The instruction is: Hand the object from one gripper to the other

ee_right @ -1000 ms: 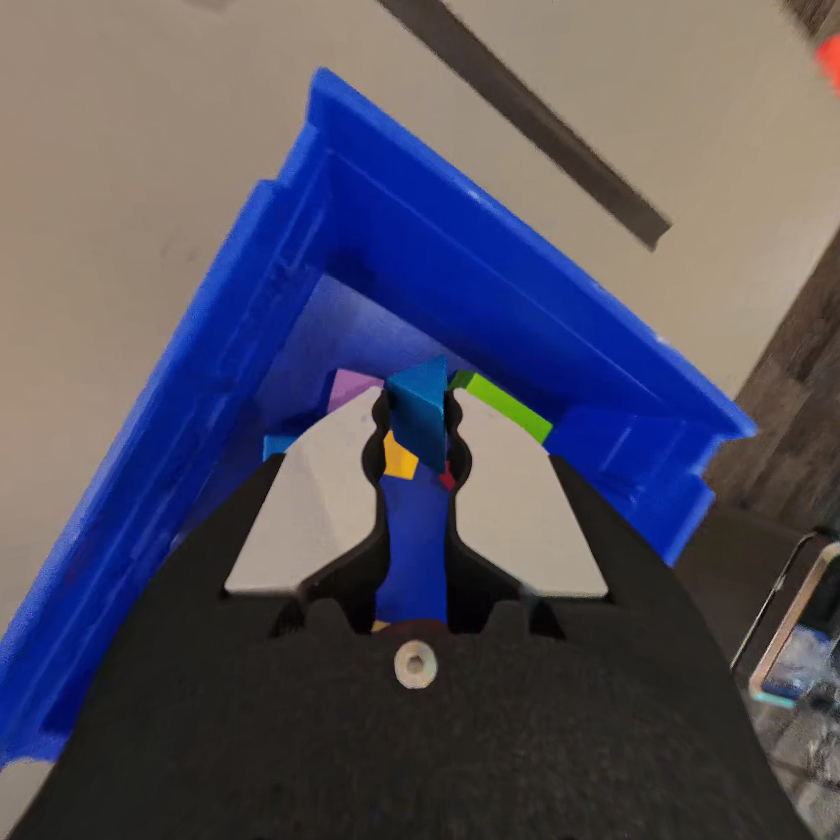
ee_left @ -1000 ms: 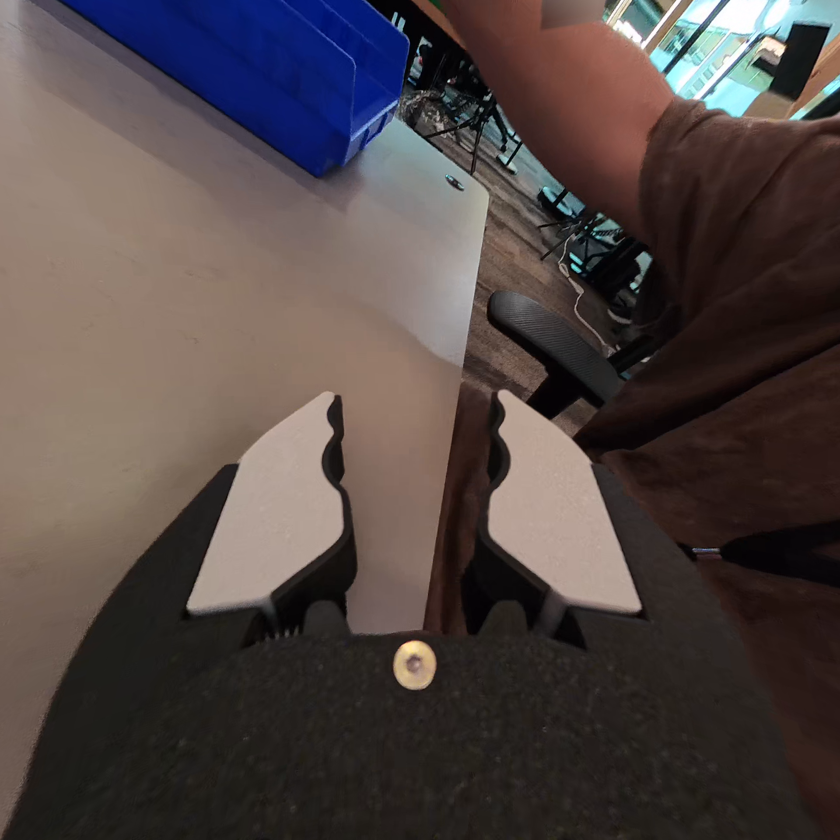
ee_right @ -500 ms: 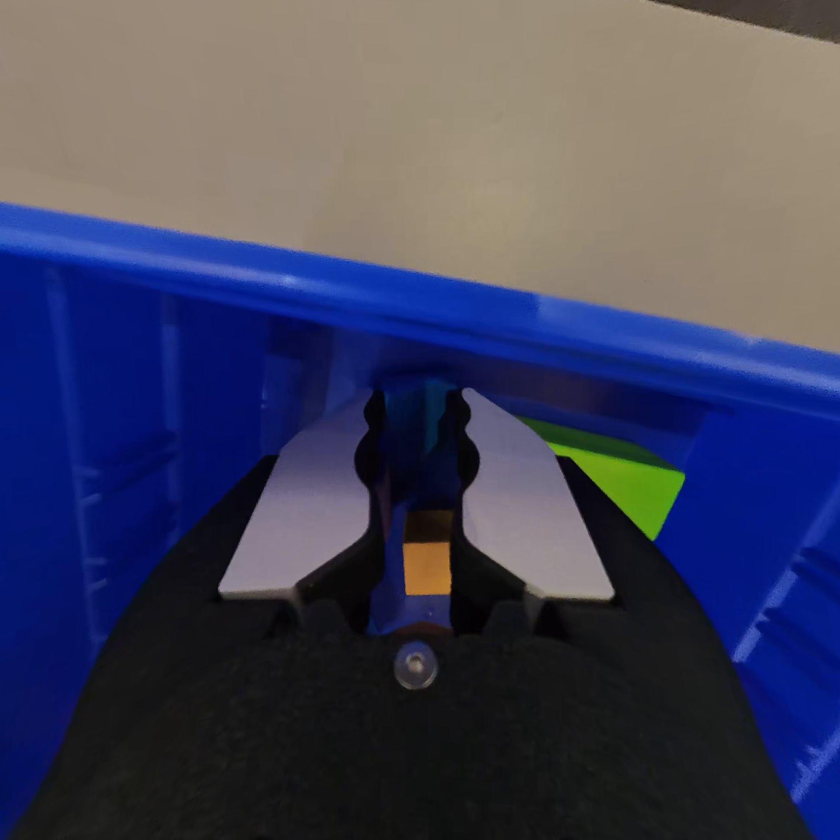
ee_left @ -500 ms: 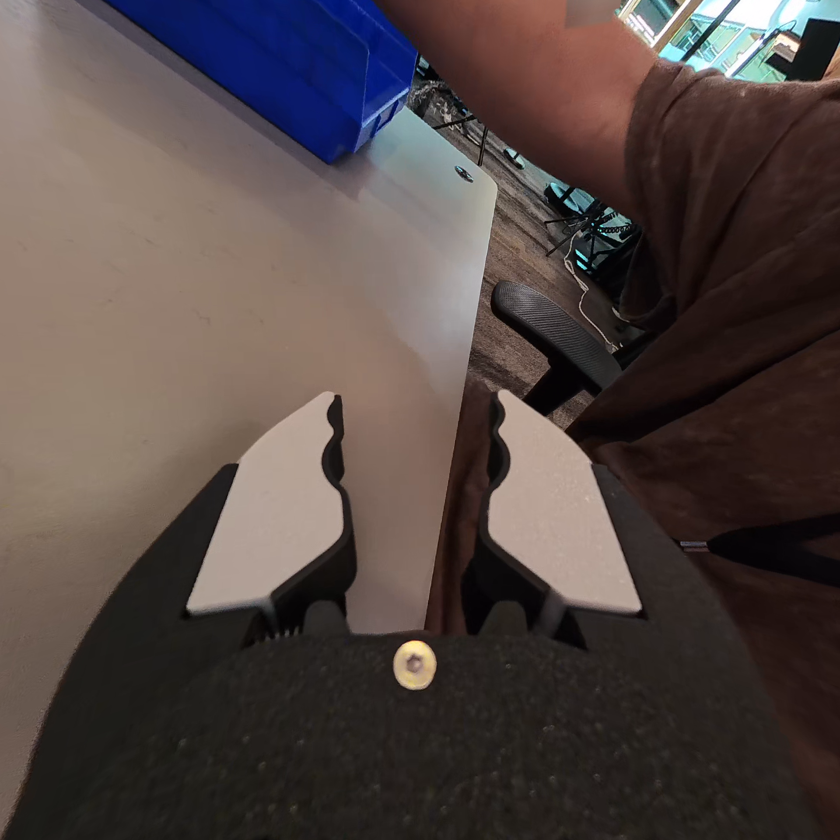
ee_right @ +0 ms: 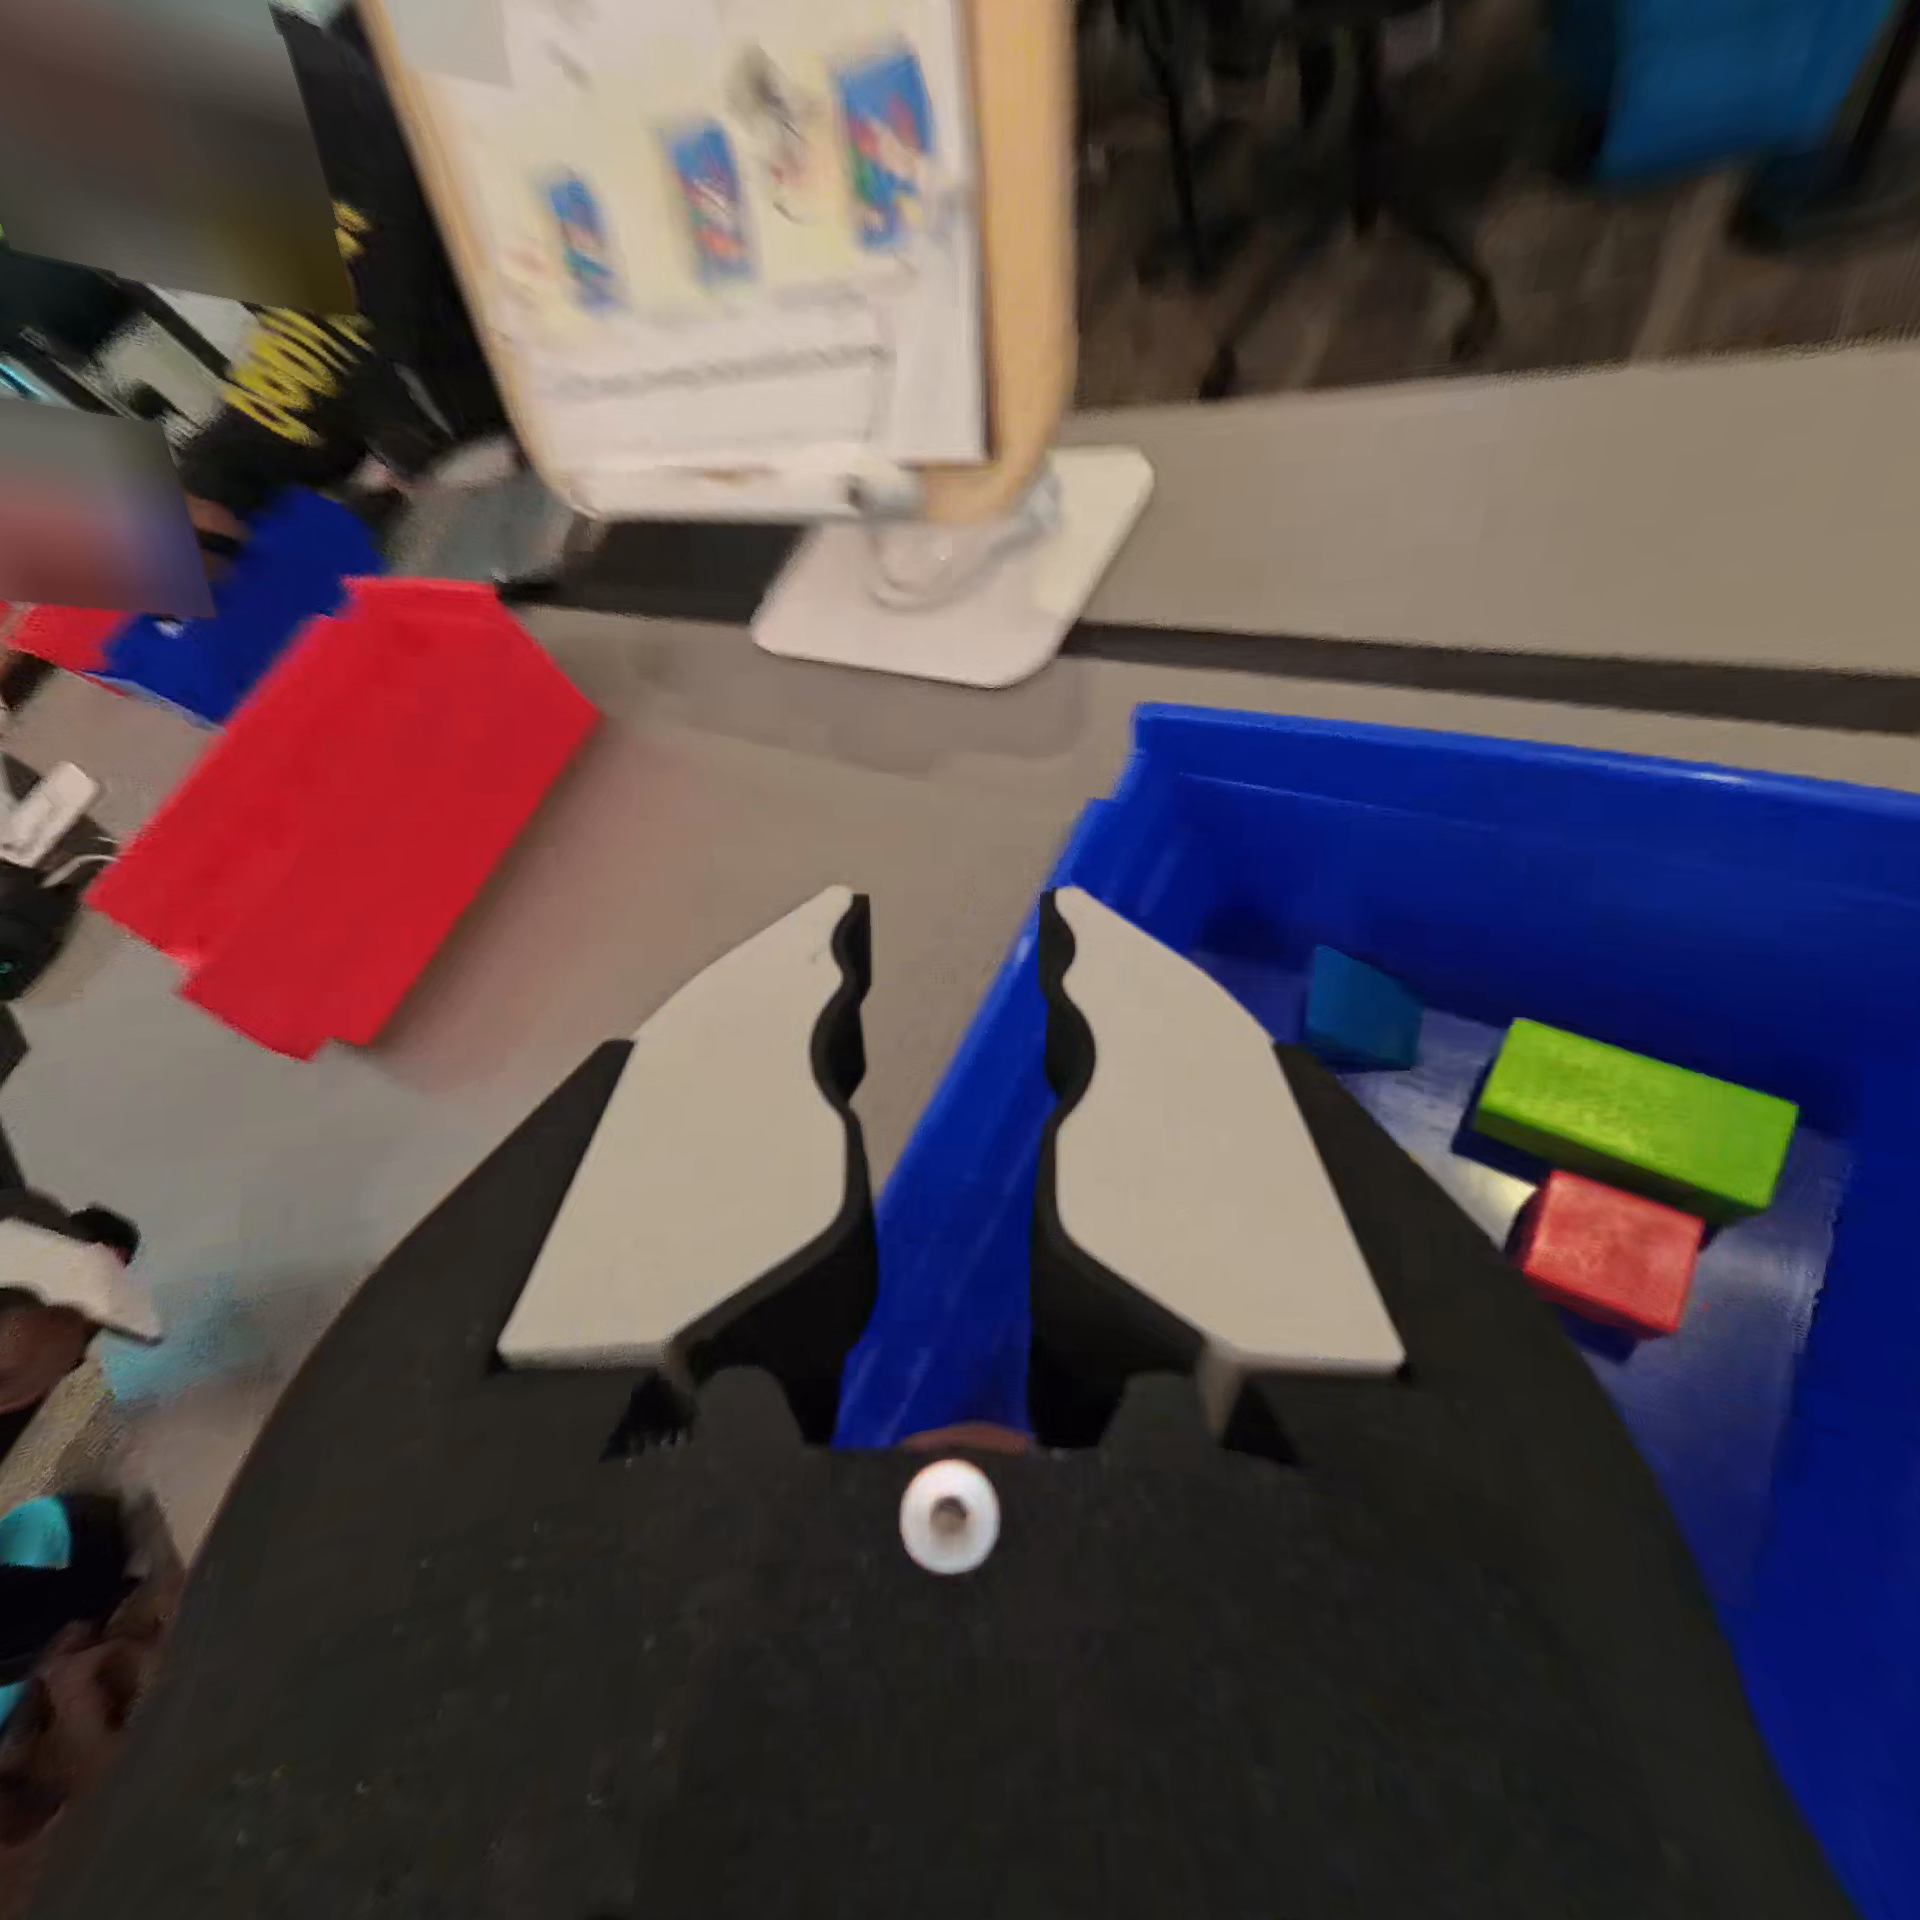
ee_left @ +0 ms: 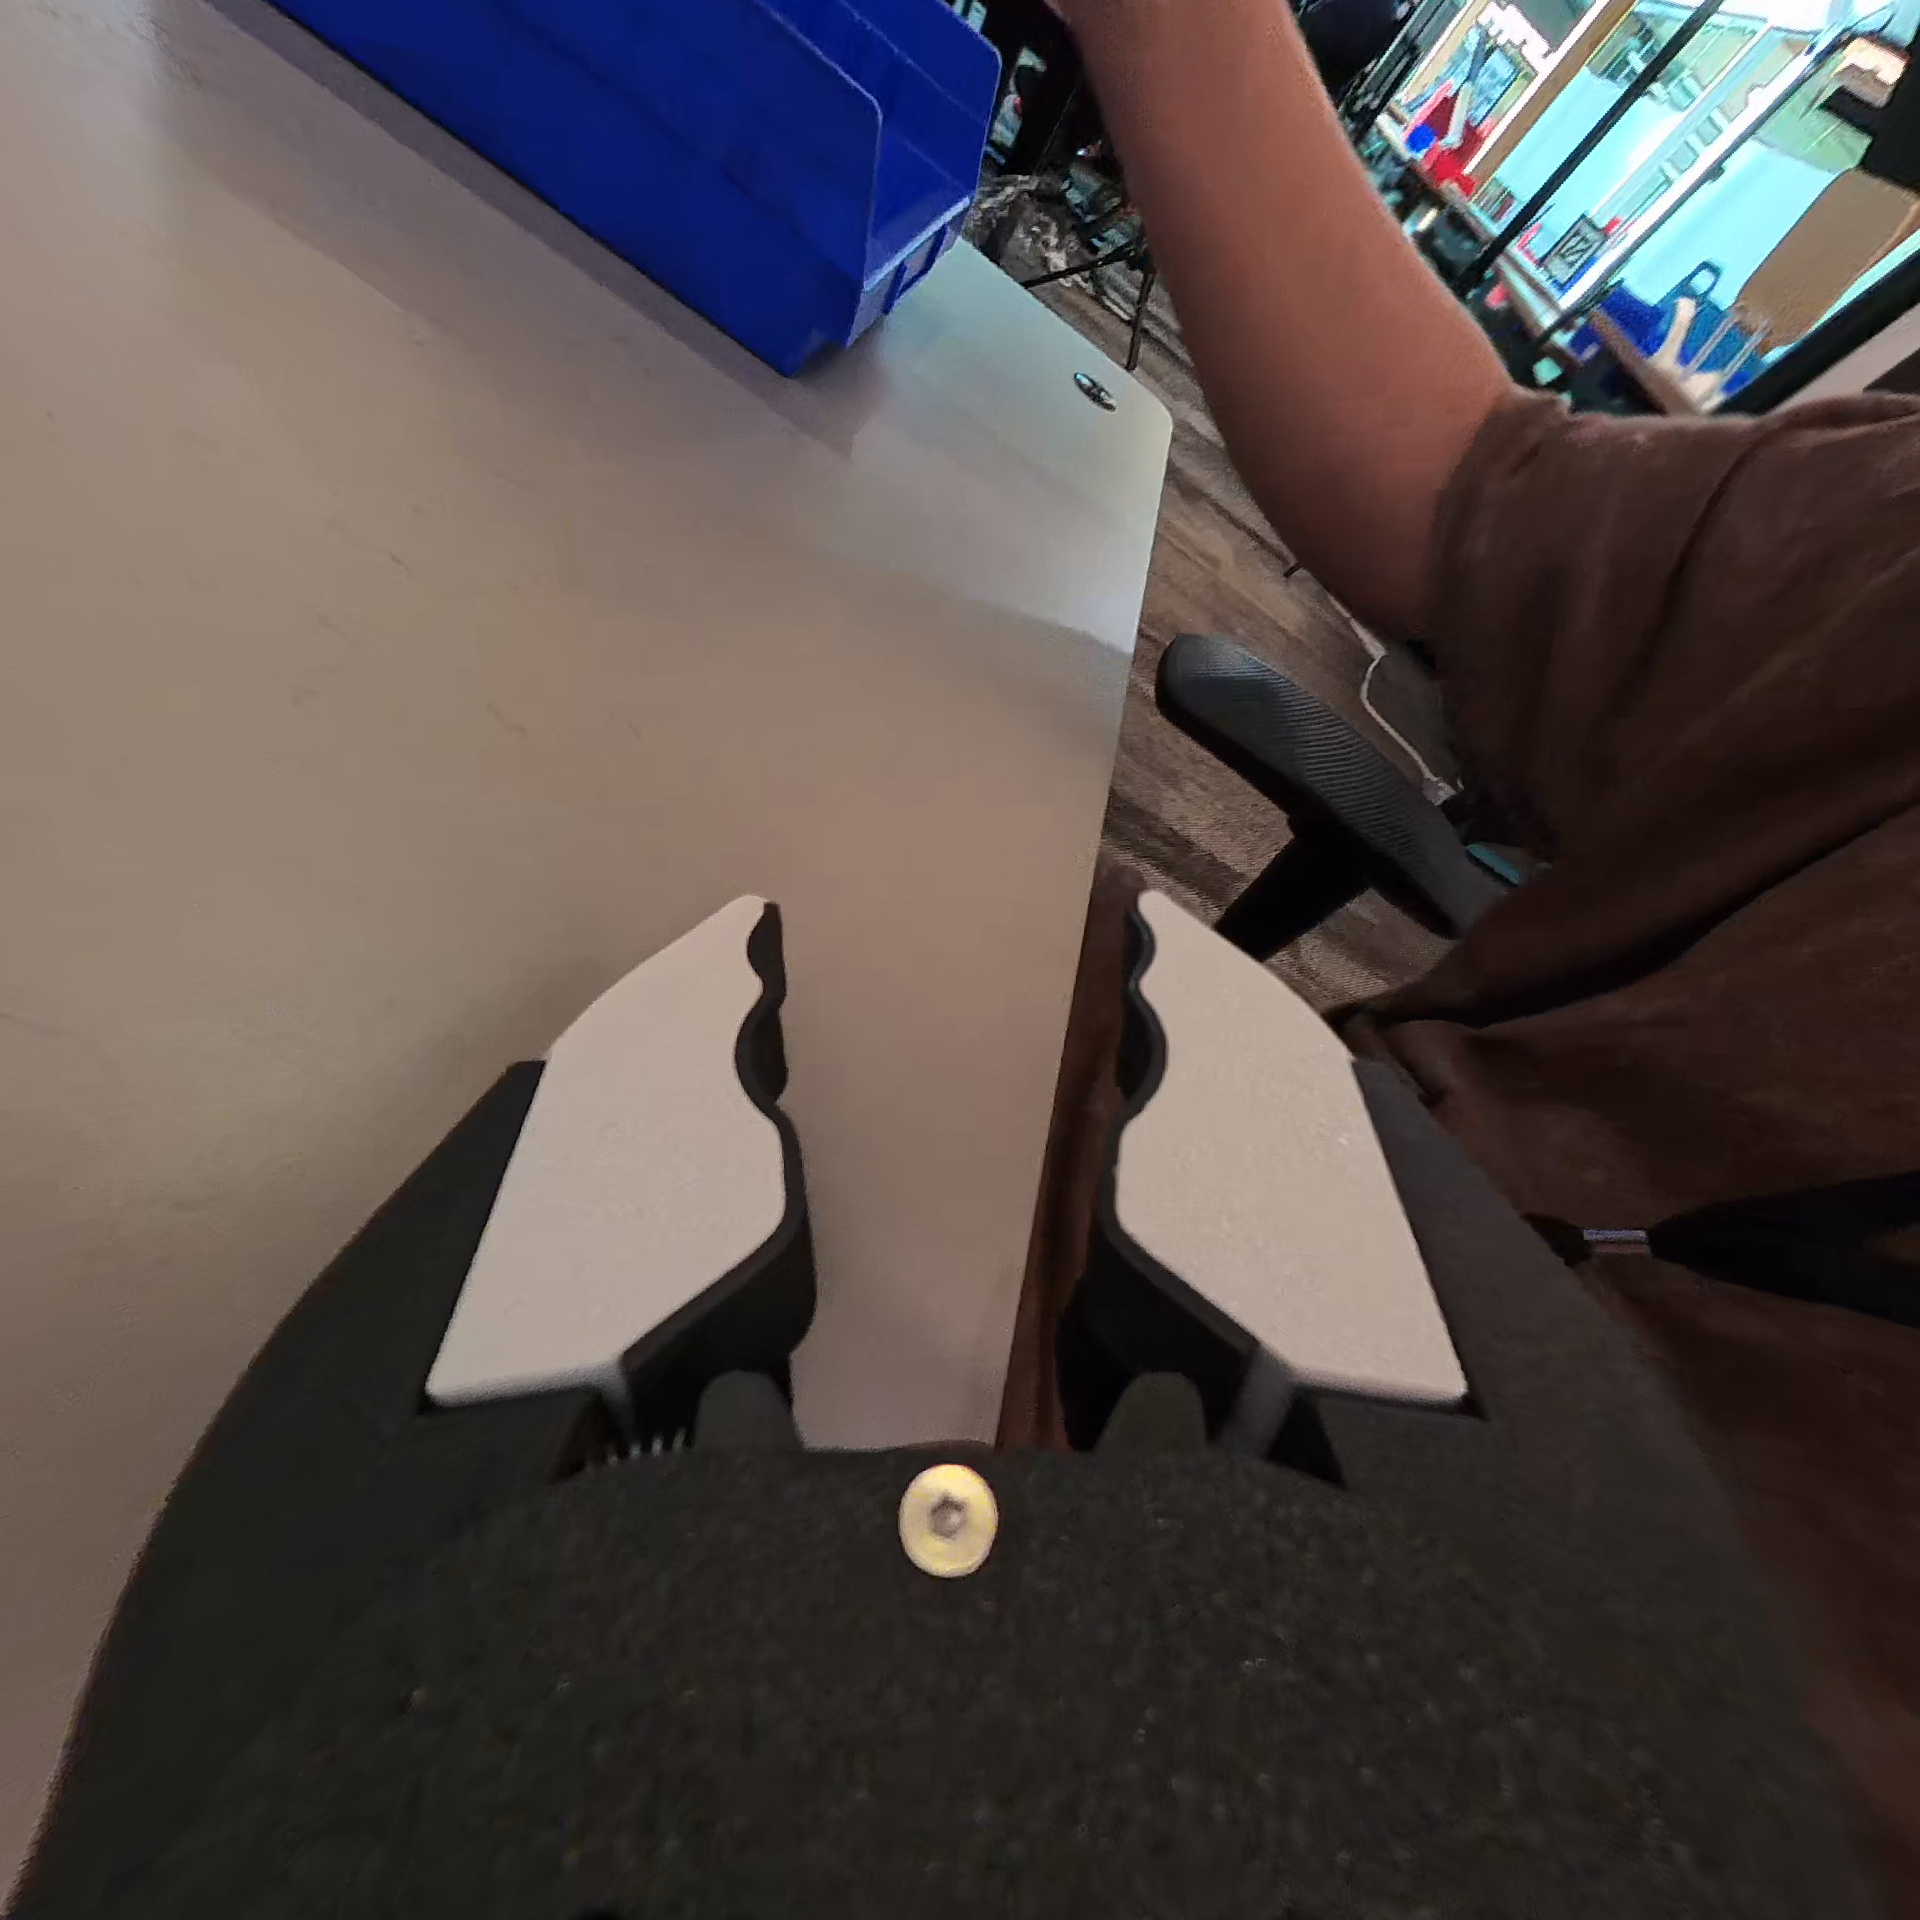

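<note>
Blocks lay in the blue bin (ee_right: 1558, 831), none of them in either gripper: a teal block (ee_right: 1361, 1008) near the bin's far inner corner, a green block (ee_right: 1631, 1112) just in front of it, and a red block (ee_right: 1610, 1247) touching the green one's near side. Which of these was the object meant for the handover could not be told. A small yellowish edge showed beside the red block, too little of it visible to name.

The right gripper (ee_right: 951, 914) hung above the bin's left wall with its jaws parted and nothing between them; only the blue wall and grey table showed through the gap. That view was smeared with motion blur. A red bin (ee_right: 343, 810) lay on the table (ee_right: 727, 790) to the left, its outline soft, and a white stand base (ee_right: 956, 592) stood farther back under a blurred board.

The left gripper (ee_left: 951, 914) was held over the near edge of the table (ee_left: 416, 623), jaws spread wide and empty. From there the blue bin (ee_left: 675, 135) was seen only from outside, cut off by the top of the picture, its contents hidden. A person's bare arm (ee_left: 1299, 343) reached up past the bin, the hand out of view. A black chair armrest (ee_left: 1320, 769) showed beside the brown-clothed body.
</note>
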Available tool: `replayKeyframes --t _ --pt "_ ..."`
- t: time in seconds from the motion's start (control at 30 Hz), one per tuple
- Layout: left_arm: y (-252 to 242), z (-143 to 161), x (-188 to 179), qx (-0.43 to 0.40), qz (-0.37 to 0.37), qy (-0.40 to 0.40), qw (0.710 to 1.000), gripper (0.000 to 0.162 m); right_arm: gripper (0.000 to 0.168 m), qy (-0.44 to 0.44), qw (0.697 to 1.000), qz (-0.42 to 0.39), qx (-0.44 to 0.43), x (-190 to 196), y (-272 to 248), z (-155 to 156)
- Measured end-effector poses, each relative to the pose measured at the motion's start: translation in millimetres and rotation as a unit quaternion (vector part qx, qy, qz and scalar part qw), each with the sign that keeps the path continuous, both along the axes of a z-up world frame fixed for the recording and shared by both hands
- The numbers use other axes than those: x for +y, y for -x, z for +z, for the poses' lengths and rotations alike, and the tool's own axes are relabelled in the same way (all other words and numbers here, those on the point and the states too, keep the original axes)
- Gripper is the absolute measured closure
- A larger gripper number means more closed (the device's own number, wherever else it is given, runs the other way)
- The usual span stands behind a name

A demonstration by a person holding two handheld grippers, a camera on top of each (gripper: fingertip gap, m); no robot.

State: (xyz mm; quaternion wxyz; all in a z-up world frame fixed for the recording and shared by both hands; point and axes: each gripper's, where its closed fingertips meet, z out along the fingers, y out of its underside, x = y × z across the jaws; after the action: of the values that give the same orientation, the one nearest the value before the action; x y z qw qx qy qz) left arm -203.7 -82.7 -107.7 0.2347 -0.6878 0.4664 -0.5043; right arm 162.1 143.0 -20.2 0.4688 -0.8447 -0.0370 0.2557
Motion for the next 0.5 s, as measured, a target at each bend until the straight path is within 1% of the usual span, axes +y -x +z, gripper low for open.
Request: replayKeyframes --t 0.03,0.1,0.13,0.2,0.23,0.3,0.33,0.4,0.47,0.5 --pt "-0.1 0.1 0.5 0.002 0.002 -0.008 1.000 0.101 0.136 -0.034 0.999 -0.004 -0.001 -21.1 4.0 11.1" --pt "-0.2 -0.6 0.8 0.006 0.005 -0.020 1.000 0.101 0.131 -0.086 0.995 -0.030 -0.026 -63.1 6.9 15.2" --pt "0.0 -2.4 1.0 0.011 0.006 -0.026 1.000 0.102 0.131 -0.101 0.993 -0.048 -0.045 -83.5 6.1 9.3" --pt "-0.1 -6.1 1.6 0.023 0.007 -0.034 0.999 0.103 0.131 -0.118 0.983 -0.110 -0.087 -119.1 -2.8 -12.6" --pt "-1.0 -6.3 1.8 0.027 0.008 -0.036 0.999 0.104 0.132 -0.138 0.972 -0.153 -0.116 -135.7 -11.4 -23.6" --pt "-2.6 -6.0 2.5 0.031 0.010 -0.042 0.999 0.105 0.134 -0.194 0.937 -0.234 -0.172 -165.2 -29.7 -43.1" --pt "-2.4 -8.1 4.2 0.039 0.013 -0.049 0.998 0.106 0.133 -0.187 0.934 -0.250 -0.175 -175.4 -32.2 -54.8" --pt "1.3 -21.3 14.6 0.077 0.031 -0.076 0.994 0.108 0.132 -0.141 0.944 -0.250 -0.164 -187.5 -28.4 -73.9" --pt "4.8 -32.3 23.9 0.111 0.039 -0.103 0.988 0.108 0.130 -0.138 0.936 -0.261 -0.192 -195.2 -31.4 -73.7" --pt "5.0 -32.9 28.1 0.114 0.046 -0.111 0.986 0.108 0.130 -0.141 0.932 -0.262 -0.206 -196.9 -31.8 -71.1"
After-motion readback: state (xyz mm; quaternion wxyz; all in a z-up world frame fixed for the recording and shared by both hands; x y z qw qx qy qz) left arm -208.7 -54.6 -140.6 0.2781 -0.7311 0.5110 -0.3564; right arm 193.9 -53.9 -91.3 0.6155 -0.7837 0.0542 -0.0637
